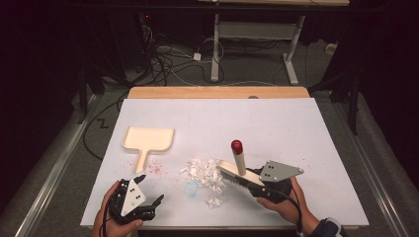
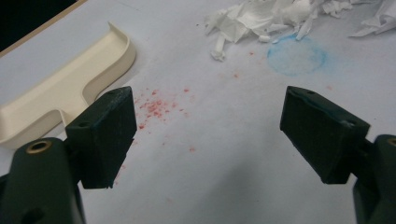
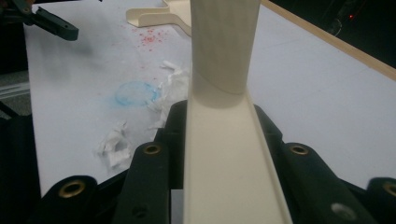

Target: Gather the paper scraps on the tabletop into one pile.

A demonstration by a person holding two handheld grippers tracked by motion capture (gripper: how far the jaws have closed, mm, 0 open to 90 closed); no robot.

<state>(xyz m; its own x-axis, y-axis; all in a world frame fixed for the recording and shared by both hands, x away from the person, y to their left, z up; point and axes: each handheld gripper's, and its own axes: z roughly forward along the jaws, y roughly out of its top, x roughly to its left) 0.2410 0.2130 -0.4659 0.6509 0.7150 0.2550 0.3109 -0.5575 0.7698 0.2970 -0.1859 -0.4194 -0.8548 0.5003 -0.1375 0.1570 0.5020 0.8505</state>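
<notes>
Brush (image 1: 240, 173), cream body with upright handle and red cap, near right of centre on white table sheet (image 1: 276, 123); bristle edge down on sheet beside heap of torn white paper scraps (image 1: 205, 170). Right gripper (image 1: 258, 190) clenched on one end of brush body, jaws pressed against both long sides as seen in right gripper view (image 3: 224, 154); held in right hand (image 1: 279, 200) at near table edge. Left gripper (image 1: 150, 190) at near left of sheet, jaws spread wide and holding nothing; in left gripper view (image 2: 208, 135) bare sheet between the jaws. Cream dustpan (image 1: 147, 140) flat on sheet left of centre, handle pointing toward near edge, well apart from brush, just beyond left gripper. Red speckles (image 1: 155, 168) on sheet next to dustpan handle. Faint blue circular stain (image 1: 191, 187) just near side of paper heap. A few stray scraps (image 1: 213, 201) separate from heap, closer to near edge.
</notes>
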